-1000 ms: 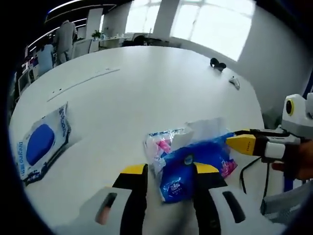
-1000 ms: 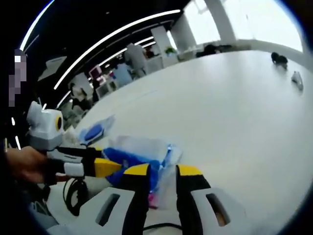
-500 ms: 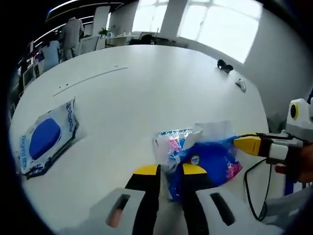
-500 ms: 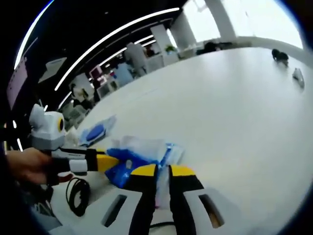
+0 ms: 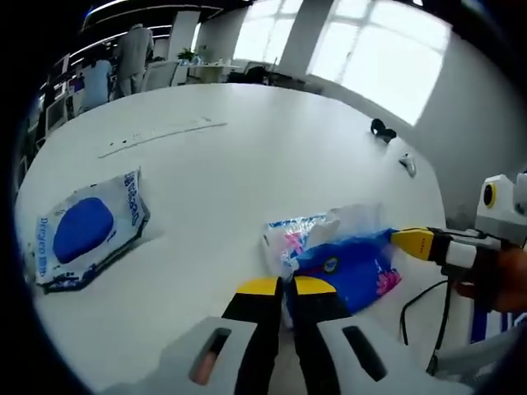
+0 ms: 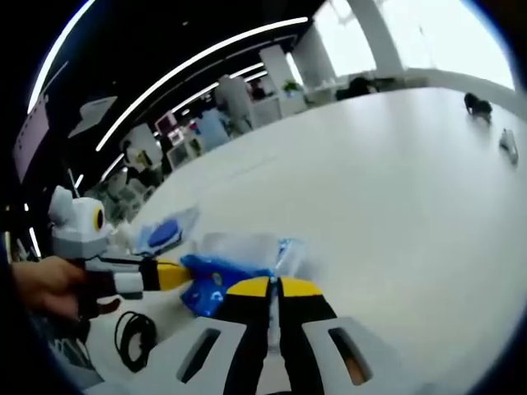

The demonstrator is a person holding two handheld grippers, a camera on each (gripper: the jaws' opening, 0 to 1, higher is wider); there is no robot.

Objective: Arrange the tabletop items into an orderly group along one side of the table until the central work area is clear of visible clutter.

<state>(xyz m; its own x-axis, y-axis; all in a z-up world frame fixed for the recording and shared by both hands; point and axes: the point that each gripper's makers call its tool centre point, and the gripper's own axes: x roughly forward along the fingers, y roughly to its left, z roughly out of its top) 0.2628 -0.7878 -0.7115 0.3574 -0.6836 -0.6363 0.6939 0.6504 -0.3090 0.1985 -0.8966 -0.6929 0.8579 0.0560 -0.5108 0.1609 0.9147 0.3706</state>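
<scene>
Beyond the tabletop's far edge: bright windows, a white column. Two people stand at desks past its far left corner. Ceiling light strips overhead. A black cable hangs coiled off the near edge.

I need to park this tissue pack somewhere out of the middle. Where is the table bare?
Bare: the wide white stretch of table between the wipes pack and the small dark items at the far edge. Crowded: the near edge, where both grippers clamp the tissue pack beside a black cable.
</scene>
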